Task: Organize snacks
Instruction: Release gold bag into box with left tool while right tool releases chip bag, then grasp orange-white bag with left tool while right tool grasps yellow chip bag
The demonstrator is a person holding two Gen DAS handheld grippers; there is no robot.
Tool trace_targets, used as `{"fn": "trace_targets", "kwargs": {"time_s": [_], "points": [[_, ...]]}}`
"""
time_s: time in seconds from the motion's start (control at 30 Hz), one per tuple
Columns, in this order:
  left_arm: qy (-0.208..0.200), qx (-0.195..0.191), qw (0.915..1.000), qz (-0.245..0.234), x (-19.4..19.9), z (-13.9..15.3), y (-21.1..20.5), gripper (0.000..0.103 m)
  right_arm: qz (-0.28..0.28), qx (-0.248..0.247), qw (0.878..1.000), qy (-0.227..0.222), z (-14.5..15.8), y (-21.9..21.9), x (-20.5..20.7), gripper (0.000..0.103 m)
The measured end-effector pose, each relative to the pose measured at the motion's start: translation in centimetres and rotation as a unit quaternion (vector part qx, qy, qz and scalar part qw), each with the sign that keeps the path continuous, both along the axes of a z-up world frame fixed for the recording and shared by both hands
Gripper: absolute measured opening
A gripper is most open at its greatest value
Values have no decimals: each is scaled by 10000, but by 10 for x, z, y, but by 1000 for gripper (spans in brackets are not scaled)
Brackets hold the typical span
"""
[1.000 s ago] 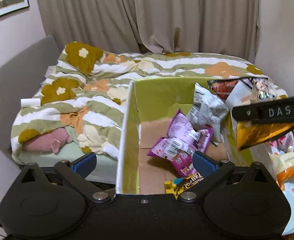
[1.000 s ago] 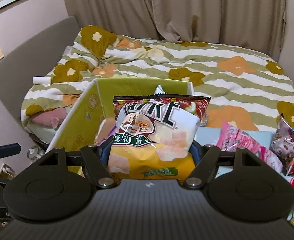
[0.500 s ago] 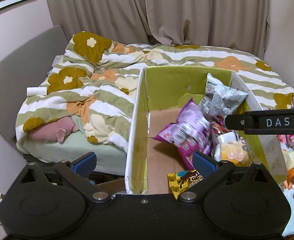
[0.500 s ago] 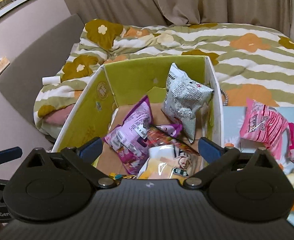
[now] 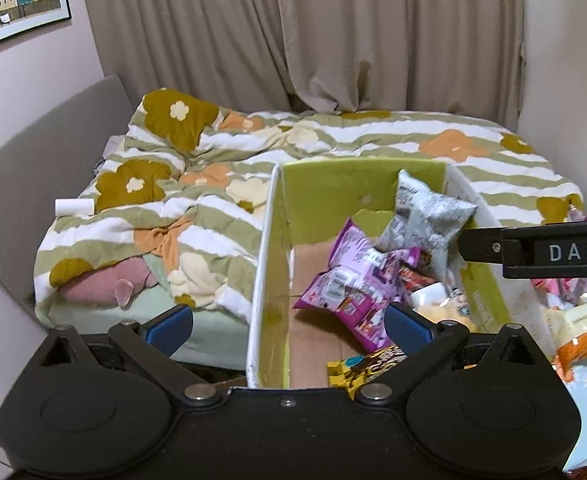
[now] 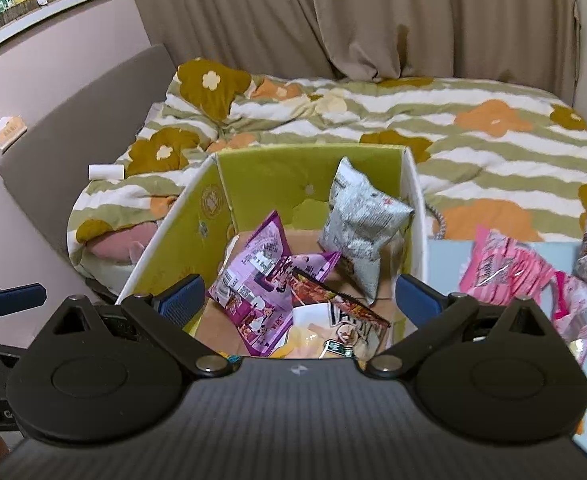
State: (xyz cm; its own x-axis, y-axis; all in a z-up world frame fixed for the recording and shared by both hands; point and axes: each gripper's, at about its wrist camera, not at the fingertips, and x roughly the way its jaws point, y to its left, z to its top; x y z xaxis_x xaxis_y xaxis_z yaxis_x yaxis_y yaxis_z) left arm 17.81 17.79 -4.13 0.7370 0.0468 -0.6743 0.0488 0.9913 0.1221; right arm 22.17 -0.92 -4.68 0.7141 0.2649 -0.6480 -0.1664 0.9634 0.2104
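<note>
Two tools agape, one box

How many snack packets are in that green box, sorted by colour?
silver packet: 1
purple packets: 2, as far as their overlap lets me tell
white and yellow chip bag: 1
yellow and brown packet: 1
Total: 5 in the green box
</note>
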Motion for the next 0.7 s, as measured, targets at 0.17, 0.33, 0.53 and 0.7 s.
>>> {"fn": "trace_targets", "kwargs": {"time_s": [0.17,0.33,0.53,0.7], "points": [[-103,-69,9995,-303,-9,8,-14,103,-269,-126,9993,-211,18,-15,-26,103],[-262,-113,9972,-689,-17,14,-40,103,-636,-106,9975,-283,27,-46,-49,103],[-471,-69,9902,-1315,-28,21,-86,103,-1137,-312,9923,-371,37,-100,-78,103],[-500,-65,9811,-1867,-31,21,-140,103,-1503,-511,9869,-295,36,-154,-95,103]]}}
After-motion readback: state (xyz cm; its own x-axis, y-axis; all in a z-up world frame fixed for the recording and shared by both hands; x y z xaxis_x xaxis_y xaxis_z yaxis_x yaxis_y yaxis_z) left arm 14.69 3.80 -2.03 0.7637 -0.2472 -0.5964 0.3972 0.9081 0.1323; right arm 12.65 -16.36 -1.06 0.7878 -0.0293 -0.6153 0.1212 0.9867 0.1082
